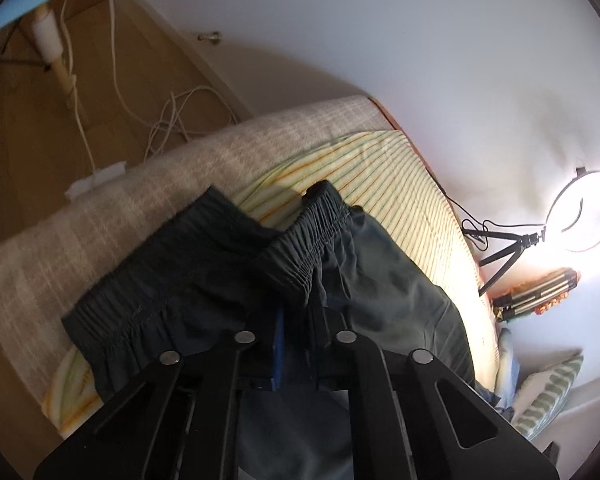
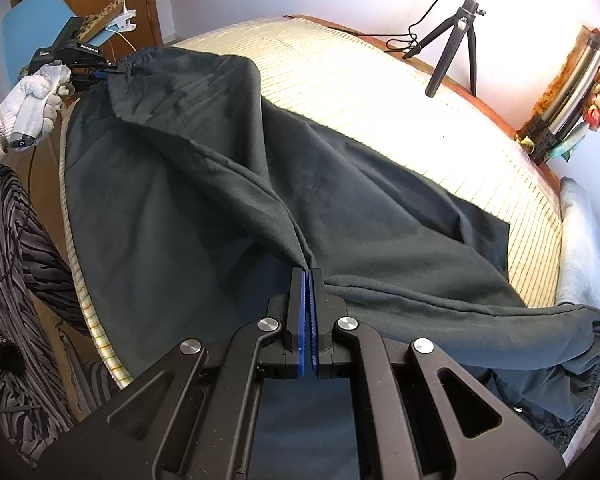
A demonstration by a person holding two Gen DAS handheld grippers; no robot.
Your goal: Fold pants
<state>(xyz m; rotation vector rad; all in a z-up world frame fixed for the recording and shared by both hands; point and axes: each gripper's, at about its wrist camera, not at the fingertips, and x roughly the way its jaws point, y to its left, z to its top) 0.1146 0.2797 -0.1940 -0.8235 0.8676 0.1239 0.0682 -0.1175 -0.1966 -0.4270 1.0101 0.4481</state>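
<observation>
Dark green-black pants lie spread over a striped bed sheet. My right gripper is shut on a fold of the pants' fabric near the leg seam, close to the bed's near edge. My left gripper is shut on the pants at the elastic waistband, which bunches up over its fingers. In the right wrist view the left gripper holds the waistband at the far left corner of the bed, in a white-gloved hand.
A ring light on a black tripod stands by the wall. A folded tripod leans at the bed's far side. Pillows lie at the right. White cables trail on the wooden floor. A blue chair stands left.
</observation>
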